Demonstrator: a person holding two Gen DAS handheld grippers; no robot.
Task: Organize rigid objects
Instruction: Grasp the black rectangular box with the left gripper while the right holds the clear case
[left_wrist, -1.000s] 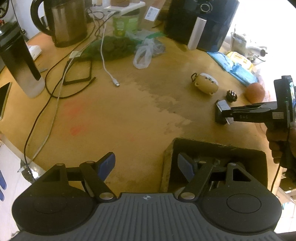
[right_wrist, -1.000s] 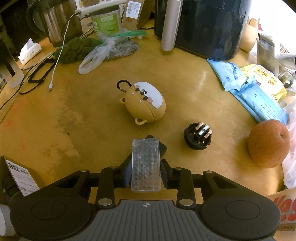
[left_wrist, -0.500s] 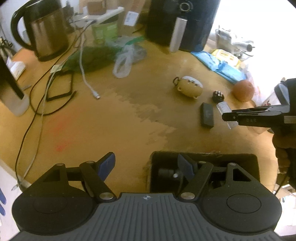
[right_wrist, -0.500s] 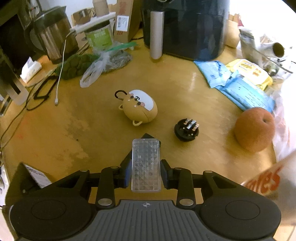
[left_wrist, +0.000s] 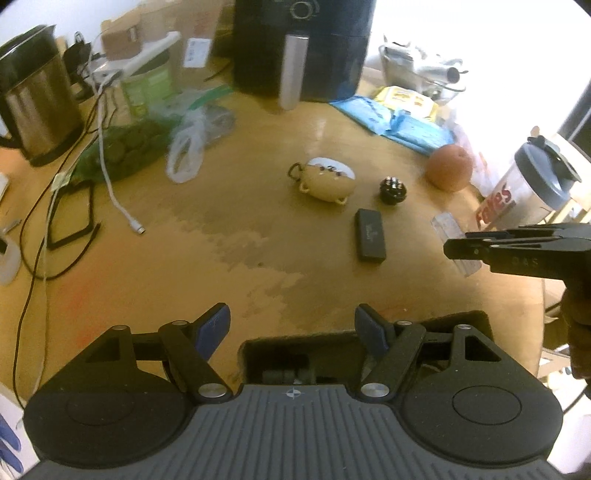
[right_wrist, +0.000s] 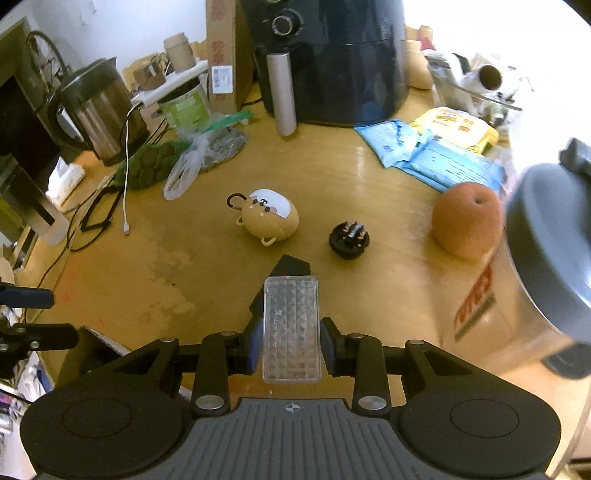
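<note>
The counter (right_wrist: 369, 177) carries a dark bin (left_wrist: 295, 354) at its near edge, directly under the left tool (left_wrist: 291, 325), which gapes empty. The right tool (right_wrist: 290, 339) pinches a clear case (right_wrist: 290, 328), long axis pointing forward; the bin lies to its left, so the case likely goes that way.

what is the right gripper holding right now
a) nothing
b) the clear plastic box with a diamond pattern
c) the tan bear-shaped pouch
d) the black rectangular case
b) the right gripper has its two pads pressed on the sides of the clear plastic box with a diamond pattern, while the black rectangular case and the tan bear-shaped pouch lie on the wooden table.
</note>
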